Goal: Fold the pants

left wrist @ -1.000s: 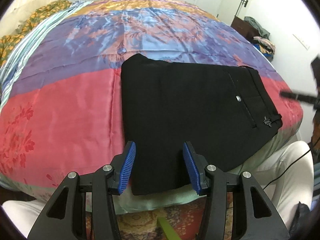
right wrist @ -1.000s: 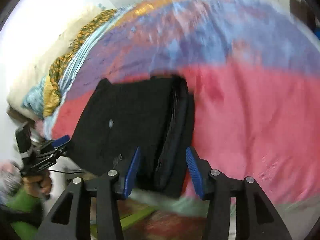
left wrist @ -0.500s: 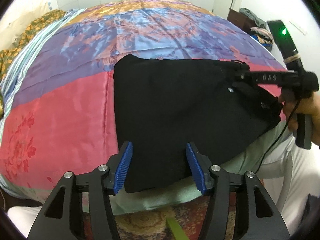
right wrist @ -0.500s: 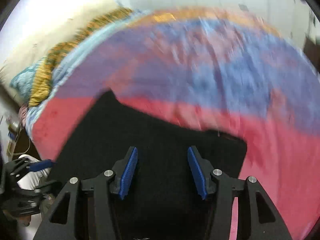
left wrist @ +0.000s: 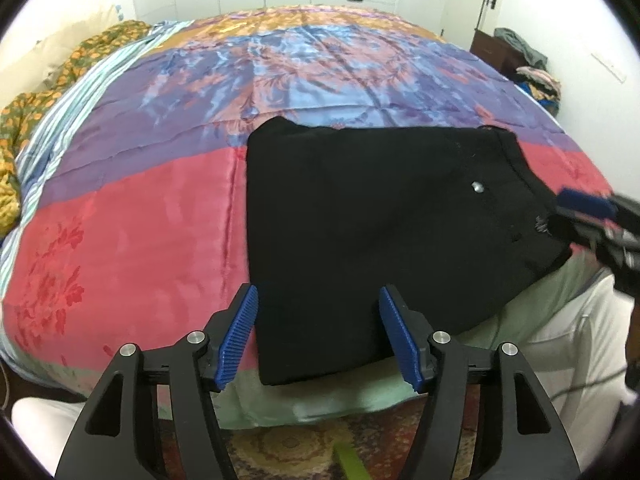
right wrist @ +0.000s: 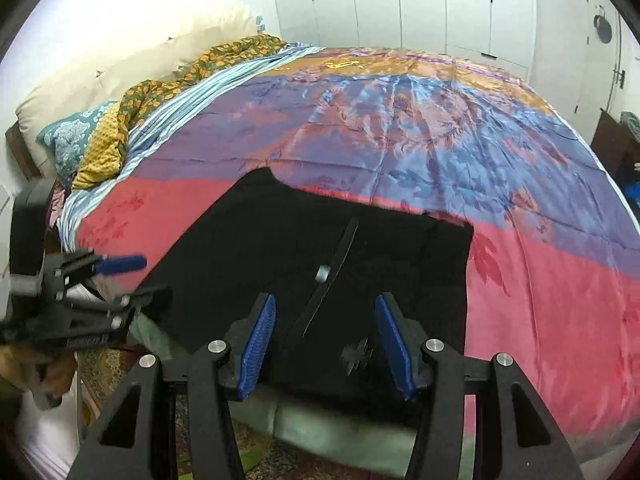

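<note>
A: Well, what is hard to see for you?

B: In my left view the right gripper (left wrist: 576, 216) is blurred at three o'clock, cut by the frame edge. Its own camera shows its jaws partly open, nothing between them, above the waistband.

A: Where are the pants?

B: The black pants (left wrist: 360, 220) lie folded flat on the bedspread (left wrist: 140, 220), at the near edge of the bed. One corner hangs a little over the green border (left wrist: 320, 400) at six o'clock.

A: Free room?

B: Much open cover from nine to twelve o'clock.

A: And your left gripper (left wrist: 318, 336)?

B: Its jaws have just been opening; they are rather wide, over the near hem, pressing nothing.
</note>
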